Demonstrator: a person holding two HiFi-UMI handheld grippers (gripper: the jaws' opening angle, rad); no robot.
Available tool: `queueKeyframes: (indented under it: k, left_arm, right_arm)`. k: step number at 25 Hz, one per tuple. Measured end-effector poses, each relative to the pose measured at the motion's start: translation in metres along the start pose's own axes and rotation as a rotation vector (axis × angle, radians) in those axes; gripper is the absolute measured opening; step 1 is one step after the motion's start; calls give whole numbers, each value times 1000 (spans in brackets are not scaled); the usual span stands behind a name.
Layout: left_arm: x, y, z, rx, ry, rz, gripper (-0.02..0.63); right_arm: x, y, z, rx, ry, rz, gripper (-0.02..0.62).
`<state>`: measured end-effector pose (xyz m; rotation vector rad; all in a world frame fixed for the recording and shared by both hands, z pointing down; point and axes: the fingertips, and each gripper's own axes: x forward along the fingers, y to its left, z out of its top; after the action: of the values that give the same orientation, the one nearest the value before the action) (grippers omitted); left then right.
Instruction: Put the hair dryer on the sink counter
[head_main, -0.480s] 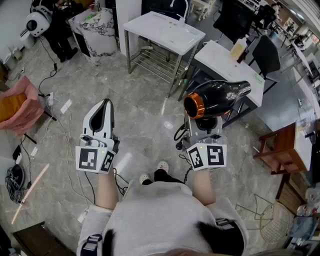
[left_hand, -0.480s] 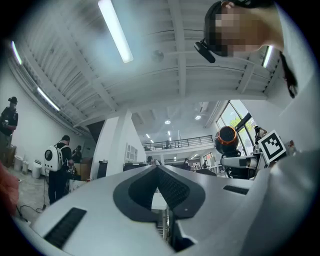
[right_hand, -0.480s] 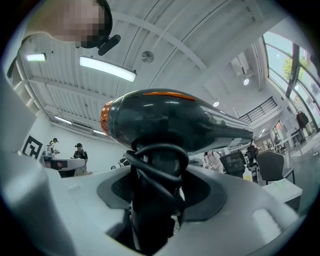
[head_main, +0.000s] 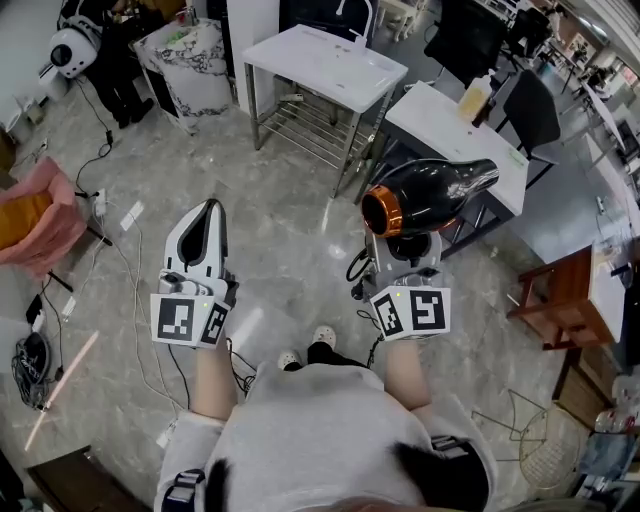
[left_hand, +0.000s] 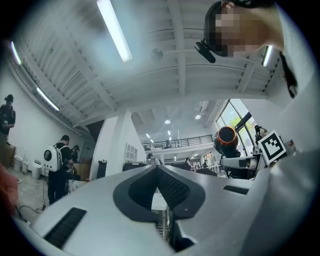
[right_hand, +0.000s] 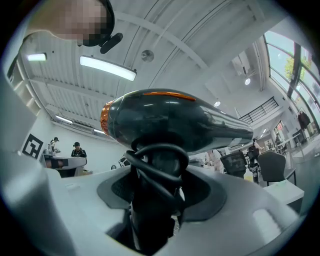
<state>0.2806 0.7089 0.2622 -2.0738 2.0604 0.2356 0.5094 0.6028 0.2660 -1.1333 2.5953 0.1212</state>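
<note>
— With right fingers (right_hand: 210, 192) clamped on dryer (head_main: 425, 195) handle, cord (right_hand: 155, 165) looped round; left fingers (left_hand: 175, 192) pressed together, empty.
— Changed?
— Barely: edged left, aloft over floor (head_main: 290, 230), well short of sink worktop (head_main: 325, 62). More carrying needed before setting down.

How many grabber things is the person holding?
2. The left gripper, at the head view's left, has its jaws together and is empty. The right gripper, at the right, grips the black hair dryer by its handle. No others show.
</note>
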Motion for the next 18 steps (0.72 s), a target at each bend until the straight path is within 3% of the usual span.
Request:
queueKeyframes:
  k: [9, 18]
  left_arm:
    - [31, -6, -12, 10, -10, 24, 2]
    - [97, -22, -21, 26, -19, 44, 2]
  right_arm:
    - [24, -30, -13, 4, 0, 26, 262]
    - [66, -81, -24, 17, -4, 81, 261]
